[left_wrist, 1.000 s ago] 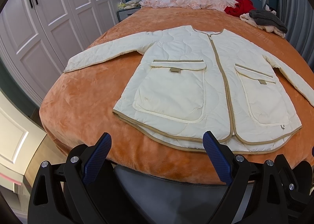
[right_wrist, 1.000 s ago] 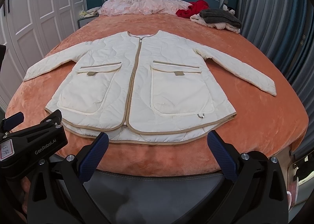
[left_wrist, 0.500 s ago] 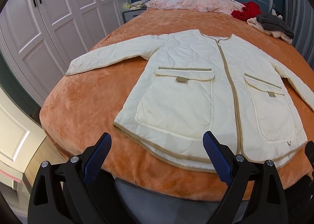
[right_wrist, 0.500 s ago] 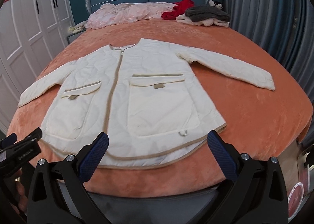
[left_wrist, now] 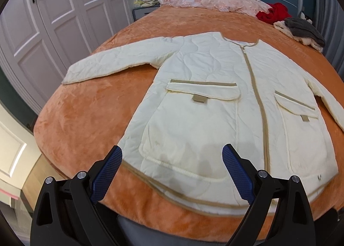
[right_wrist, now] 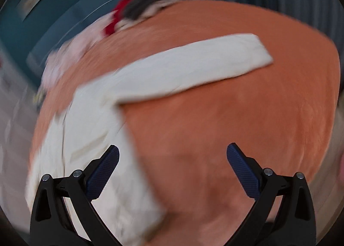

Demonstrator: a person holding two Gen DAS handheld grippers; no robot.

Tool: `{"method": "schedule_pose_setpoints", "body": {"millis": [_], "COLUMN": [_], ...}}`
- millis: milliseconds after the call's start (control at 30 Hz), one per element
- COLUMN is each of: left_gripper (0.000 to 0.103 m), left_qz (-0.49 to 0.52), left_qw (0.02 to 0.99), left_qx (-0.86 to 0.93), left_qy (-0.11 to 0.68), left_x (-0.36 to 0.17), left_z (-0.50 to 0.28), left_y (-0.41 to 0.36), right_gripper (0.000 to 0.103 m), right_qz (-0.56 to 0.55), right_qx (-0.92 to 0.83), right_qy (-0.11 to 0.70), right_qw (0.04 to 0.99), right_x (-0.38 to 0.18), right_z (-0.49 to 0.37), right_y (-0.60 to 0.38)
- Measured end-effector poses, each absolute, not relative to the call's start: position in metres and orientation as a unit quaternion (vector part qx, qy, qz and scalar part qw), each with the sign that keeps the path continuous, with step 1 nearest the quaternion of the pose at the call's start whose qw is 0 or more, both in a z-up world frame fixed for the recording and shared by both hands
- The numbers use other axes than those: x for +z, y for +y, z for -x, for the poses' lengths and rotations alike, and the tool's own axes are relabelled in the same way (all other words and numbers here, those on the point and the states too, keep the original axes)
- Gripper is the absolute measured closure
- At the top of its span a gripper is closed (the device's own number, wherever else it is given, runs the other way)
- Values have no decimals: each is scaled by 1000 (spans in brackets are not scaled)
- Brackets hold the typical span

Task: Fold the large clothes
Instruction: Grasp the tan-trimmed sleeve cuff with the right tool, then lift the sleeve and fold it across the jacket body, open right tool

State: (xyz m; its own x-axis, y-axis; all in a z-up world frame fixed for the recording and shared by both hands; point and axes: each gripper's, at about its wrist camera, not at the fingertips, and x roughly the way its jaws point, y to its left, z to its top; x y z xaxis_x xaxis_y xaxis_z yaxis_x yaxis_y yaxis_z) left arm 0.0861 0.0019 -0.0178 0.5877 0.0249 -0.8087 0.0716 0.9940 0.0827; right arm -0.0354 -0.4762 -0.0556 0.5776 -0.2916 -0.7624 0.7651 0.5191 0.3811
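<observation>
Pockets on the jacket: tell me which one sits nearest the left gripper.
The pocket on the picture's left of the zip: its lower edge lies just ahead of the open left gripper. The other pocket is off to the right, past the zip.

We see the jacket (left_wrist: 206, 104) spread flat, front up and zipped, just ahead of the left gripper (left_wrist: 172, 160), whose spread fingers frame its hem. Cream, quilted, tan-trimmed, two flap pockets. One sleeve (right_wrist: 193, 67) stretches out ahead of the right gripper (right_wrist: 173, 155).
</observation>
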Motion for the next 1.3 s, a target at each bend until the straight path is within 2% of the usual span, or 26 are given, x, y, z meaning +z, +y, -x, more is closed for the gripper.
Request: {"method": "schedule_pose_setpoints", "body": {"millis": [67, 267, 500, 533, 567, 600, 633, 700, 833, 967, 1033, 1167, 1300], "left_gripper": [11, 11, 11, 11, 11, 11, 11, 11, 11, 11, 11, 11, 11], "left_qz": [-47, -27, -17, -19, -20, -21, -20, -18, -11, -1, 5, 18, 31], "left_qw": [887, 880, 873, 871, 870, 868, 867, 864, 862, 861, 860, 859, 859], "left_qx": [-2, 25, 66, 72, 77, 84, 88, 96, 106, 111, 114, 118, 118], "left_qy": [459, 473, 483, 486, 487, 489, 491, 493, 495, 496, 497, 497, 497], "left_x": [-22, -33, -45, -48, -49, -51, -53, -56, -60, -62, -63, -64, -63], "left_z": [-96, -123, -146, -150, -152, -154, -157, -160, -165, -167, -167, -164, -165], "left_y": [4, 11, 20, 22, 23, 25, 27, 32, 41, 49, 54, 69, 84], "right_gripper": [14, 19, 32, 44, 63, 74, 90, 92, 94, 94, 94, 94, 94], "right_qz": [-400, -436, -471, -465, -463, -463, -467, -461, -391, -286, -248, -182, -130], "right_qx": [-344, -403, -438, -441, -440, -438, -429, -418, -355, -226, -161, -42, 54], "right_qy": [306, 276, 242, 239, 238, 238, 233, 214, 177, 159, 164, 193, 247], "right_qw": [792, 755, 726, 729, 731, 733, 737, 753, 830, 917, 941, 963, 959], "right_x": [-64, -95, -124, -123, -122, -121, -118, -101, -24, 64, 88, 102, 75], "right_z": [40, 43, 45, 41, 39, 34, 29, 22, -27, -103, -138, -197, -242], "right_y": [-516, -612, -656, -660, -666, -671, -674, -674, -640, -547, -495, -387, -278]}}
